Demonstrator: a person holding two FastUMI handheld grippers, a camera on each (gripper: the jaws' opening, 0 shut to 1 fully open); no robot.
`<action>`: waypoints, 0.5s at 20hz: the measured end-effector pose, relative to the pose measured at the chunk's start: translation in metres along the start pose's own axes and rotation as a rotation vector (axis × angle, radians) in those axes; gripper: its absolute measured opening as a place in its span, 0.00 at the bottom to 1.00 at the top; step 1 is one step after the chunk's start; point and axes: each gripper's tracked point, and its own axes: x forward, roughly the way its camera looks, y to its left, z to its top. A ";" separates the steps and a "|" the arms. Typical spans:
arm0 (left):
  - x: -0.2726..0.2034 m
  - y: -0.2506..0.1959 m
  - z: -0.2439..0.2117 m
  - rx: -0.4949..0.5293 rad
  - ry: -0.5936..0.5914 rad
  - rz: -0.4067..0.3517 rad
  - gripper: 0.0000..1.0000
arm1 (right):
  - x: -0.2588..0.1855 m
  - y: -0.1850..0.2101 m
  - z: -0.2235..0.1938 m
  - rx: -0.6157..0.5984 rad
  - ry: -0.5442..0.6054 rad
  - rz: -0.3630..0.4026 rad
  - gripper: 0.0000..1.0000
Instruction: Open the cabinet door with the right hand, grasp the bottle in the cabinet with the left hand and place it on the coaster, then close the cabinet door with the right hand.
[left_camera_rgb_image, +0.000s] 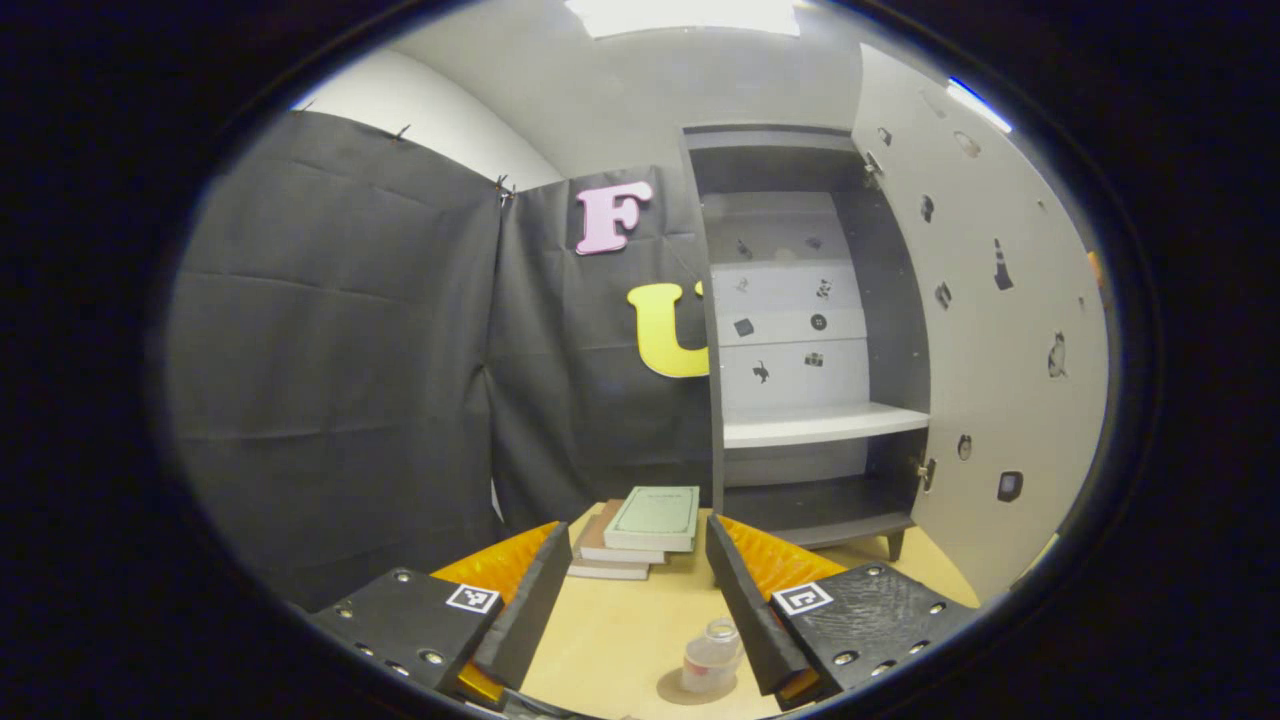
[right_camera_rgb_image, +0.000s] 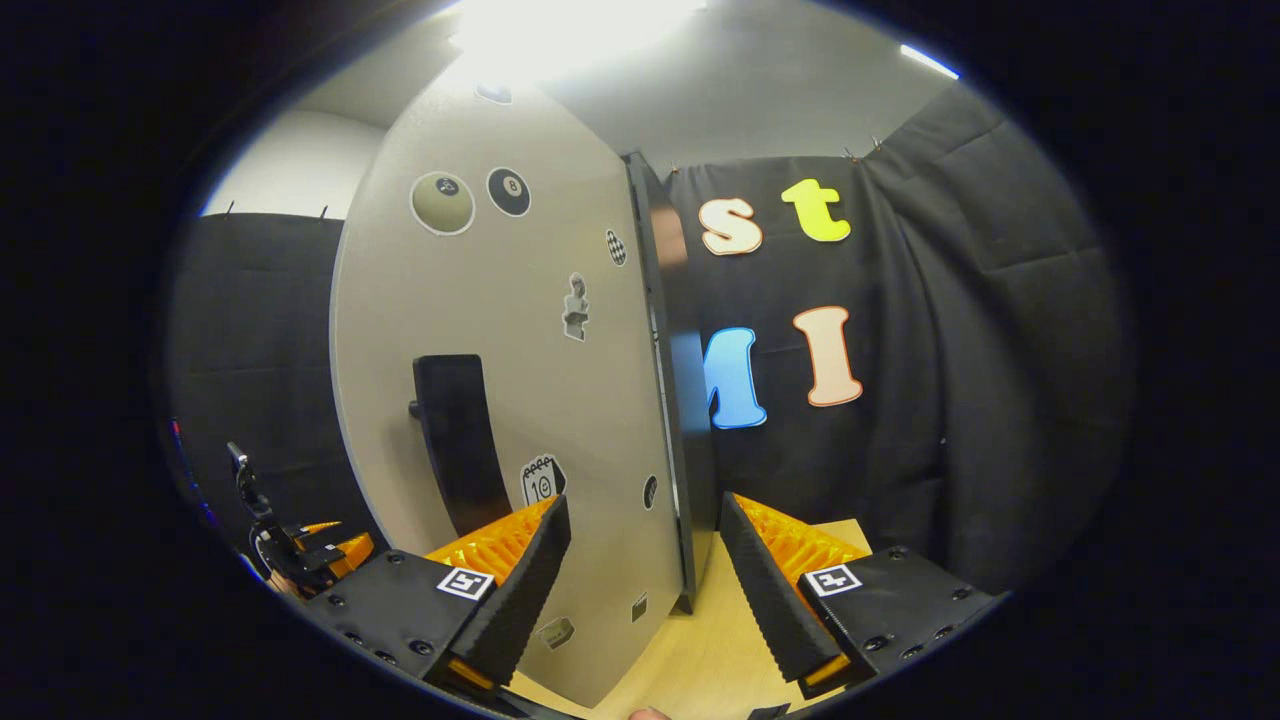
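The bottle stands on the coaster at the bottom of the left gripper view, between the released fingers of the left gripper. Beyond, books lie on the desk before the open cabinet. The right gripper is spread, its fingers straddling the door edge.

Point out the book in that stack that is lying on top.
It is the pale green book, the top one of the stack on the table left of the cabinet. The books under it show only their edges, a brownish one and paler ones.
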 end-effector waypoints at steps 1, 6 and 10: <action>0.002 0.005 -0.001 -0.004 -0.001 -0.006 0.82 | 0.002 0.007 0.000 -0.006 0.003 0.001 0.97; 0.012 0.029 -0.005 -0.017 -0.005 -0.022 0.81 | 0.012 0.047 -0.003 -0.029 0.013 0.023 0.97; 0.017 0.054 -0.012 -0.021 -0.001 -0.013 0.81 | 0.025 0.078 -0.008 -0.019 0.020 0.055 0.97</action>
